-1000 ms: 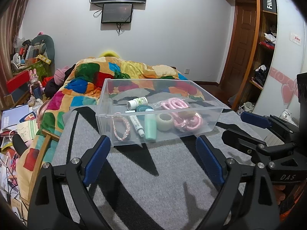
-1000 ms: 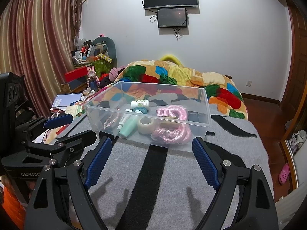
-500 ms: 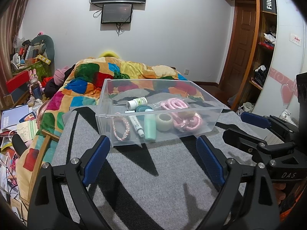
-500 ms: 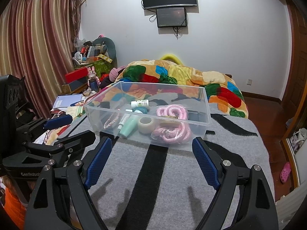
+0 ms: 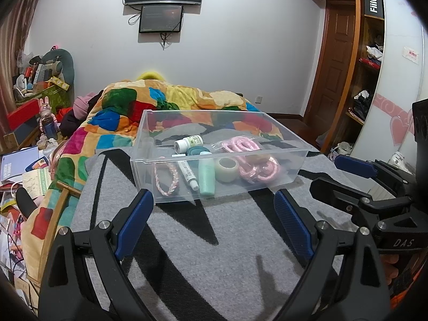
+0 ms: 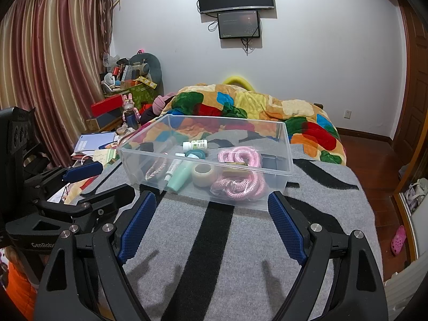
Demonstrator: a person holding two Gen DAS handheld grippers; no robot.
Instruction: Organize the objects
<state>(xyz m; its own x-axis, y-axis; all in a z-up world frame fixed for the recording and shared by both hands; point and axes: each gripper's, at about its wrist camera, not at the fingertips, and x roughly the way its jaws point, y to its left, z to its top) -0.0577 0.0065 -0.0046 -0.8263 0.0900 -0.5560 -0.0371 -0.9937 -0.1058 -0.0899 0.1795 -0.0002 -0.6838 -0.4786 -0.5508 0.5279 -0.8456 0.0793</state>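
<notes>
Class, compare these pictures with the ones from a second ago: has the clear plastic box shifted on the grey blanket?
No. The clear plastic box sits at the same spot against the black stripes of the grey blanket, in both wrist views.

A see-through clear plastic bin (image 5: 214, 190) sits on a grey blanket with broad black stripes (image 5: 214, 254). Inside lie a coiled pink rope (image 5: 259, 169), a pink-and-white braided loop (image 5: 165, 179), a mint-green tube (image 5: 206, 178), a white tube with black print (image 5: 188, 175), a translucent cream tape roll (image 5: 226, 169), a white bottle with a green label (image 5: 188, 143) and a teal round lid (image 5: 198, 150). Behind spreads a patchwork quilt of red, green, blue, orange and yellow (image 6: 254, 107). Both grippers' black fingers (image 6: 137, 223) carry blue pads (image 5: 132, 223).
</notes>
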